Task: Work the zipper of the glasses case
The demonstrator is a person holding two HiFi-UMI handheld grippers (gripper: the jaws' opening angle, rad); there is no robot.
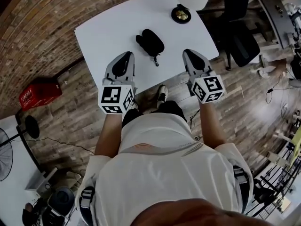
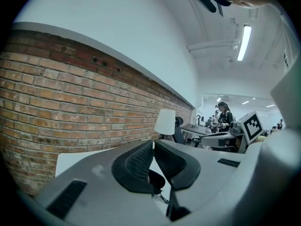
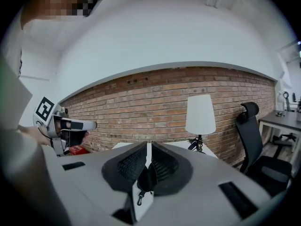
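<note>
On the white rectangular tabletop (image 1: 106,34), the black oval zippered glasses case (image 1: 150,42) lies flat near the middle. Its small dangling zipper pull (image 1: 156,60) points toward us. Our left tongs (image 1: 126,55) and right tongs (image 1: 189,53) hover over the near edge, one on either side of the case and apart from it. Both are closed with nothing between them.

We judge the step in hand to be the approach. To do it well, we should part the right tongs before arriving, come in low, and pinch the pull squarely rather than the case's fabric. The left tongs should clasp the far end of the case, so it cannot slide or spin when we draw the pull along the zipper's curve. The white-shaded table lamp (image 1: 181,14) stands well beyond the case, clear of our path.
</note>
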